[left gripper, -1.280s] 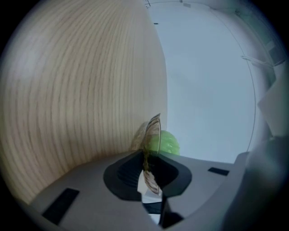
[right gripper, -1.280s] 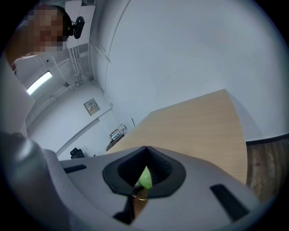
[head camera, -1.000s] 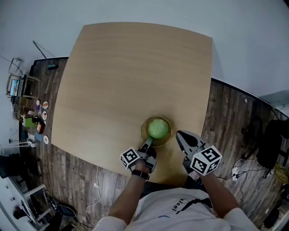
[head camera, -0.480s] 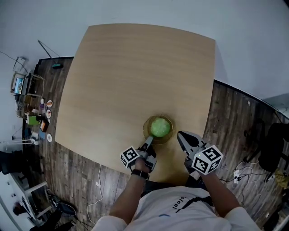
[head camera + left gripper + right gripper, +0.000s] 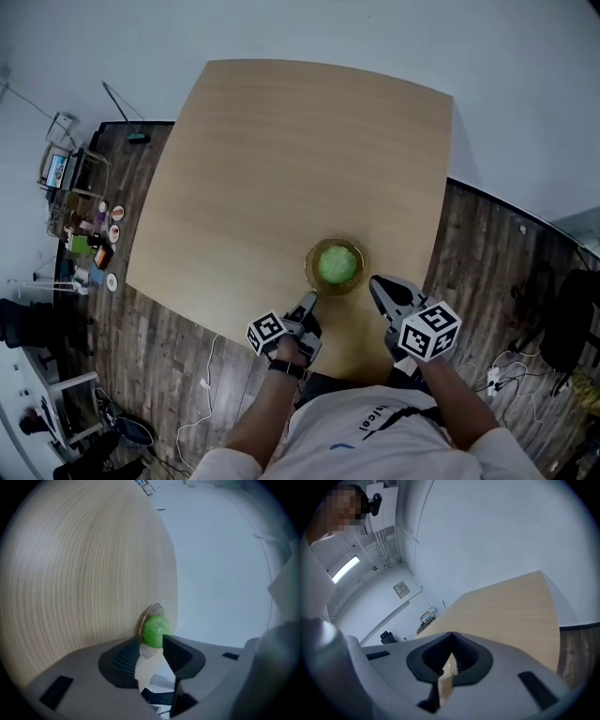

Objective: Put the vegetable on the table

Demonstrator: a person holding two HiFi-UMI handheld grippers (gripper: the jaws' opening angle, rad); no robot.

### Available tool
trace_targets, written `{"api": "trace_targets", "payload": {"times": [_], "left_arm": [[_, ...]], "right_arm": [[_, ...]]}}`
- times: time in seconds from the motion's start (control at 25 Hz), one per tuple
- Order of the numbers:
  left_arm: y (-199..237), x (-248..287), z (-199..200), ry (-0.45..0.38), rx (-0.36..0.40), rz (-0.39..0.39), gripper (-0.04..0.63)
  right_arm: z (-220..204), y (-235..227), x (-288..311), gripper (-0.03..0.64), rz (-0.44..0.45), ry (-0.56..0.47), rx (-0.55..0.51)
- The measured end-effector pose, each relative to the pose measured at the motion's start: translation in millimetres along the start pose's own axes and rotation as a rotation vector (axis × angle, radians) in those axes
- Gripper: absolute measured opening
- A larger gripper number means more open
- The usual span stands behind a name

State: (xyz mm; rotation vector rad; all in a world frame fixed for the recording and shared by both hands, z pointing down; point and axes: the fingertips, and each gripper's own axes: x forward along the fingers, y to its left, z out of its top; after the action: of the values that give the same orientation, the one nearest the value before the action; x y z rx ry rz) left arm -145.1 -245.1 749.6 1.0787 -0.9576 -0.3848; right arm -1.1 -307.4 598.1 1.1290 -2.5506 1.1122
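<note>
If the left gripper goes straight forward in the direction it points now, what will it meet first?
Most likely the near rim of the glass bowl that holds the green vegetable. The open left gripper aims right at it, and the rim looks very close already.

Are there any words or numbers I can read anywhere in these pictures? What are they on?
Nothing reads for sure.
Print on the person's white shirt: partly hidden, too small to read.
Sign on the wall: too blurred.
Marker cubes: only black-and-white squares, no letters.
</note>
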Motion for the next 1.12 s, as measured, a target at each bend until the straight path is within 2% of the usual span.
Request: {"api": "trace_targets", "payload": {"times": [0.08, 0.4, 0.52, 0.68, 0.8, 0.92, 0.96, 1.0, 1.08, 1.12], "left_arm": [[-20, -9, -4, -0.007, 0.033, -0.038, 0.156], [-108, -47, -37, -0.066, 0.186, -0.187, 0.052], [-134, -65, -58, -0.096, 0.21, -0.242, 0.038], [-172, -90, -98, -0.12, 0.211, -0.352, 0.023], [-176, -110, -118, -0.156, 0.326, -0.344, 0.014], [-180, -130, -142, -0.198, 0.325, -0.322, 0.014], [-179, -139, -147, -0.209, 0.371, -0.297, 0.014], [-180, -149, -151, -0.218, 0.453, -0.28, 0.014], [-194, -165, -157, -0.235, 0.614, -0.292, 0.014], [-201, -172, -160, -0.244, 0.666, -0.302, 0.014]], "right_arm": [[1, 4, -5, 0.012, 0.0, 0.012, -0.014], [9, 28, -40, 0.012, 0.041, 0.016, -0.08], [8, 39, -59, 0.012, 0.057, 0.014, -0.104], [6, 52, -88, 0.012, 0.079, 0.01, -0.132], [1, 64, -105, 0.012, 0.118, 0.006, -0.144], [-4, 76, -118, 0.012, 0.155, 0.002, -0.152], [-7, 81, -121, 0.012, 0.164, 0.001, -0.152], [-11, 86, -125, 0.012, 0.172, 0.0, -0.15], [-16, 97, -131, 0.012, 0.182, -0.005, -0.147], [-17, 103, -134, 0.012, 0.184, -0.01, -0.147]]}}
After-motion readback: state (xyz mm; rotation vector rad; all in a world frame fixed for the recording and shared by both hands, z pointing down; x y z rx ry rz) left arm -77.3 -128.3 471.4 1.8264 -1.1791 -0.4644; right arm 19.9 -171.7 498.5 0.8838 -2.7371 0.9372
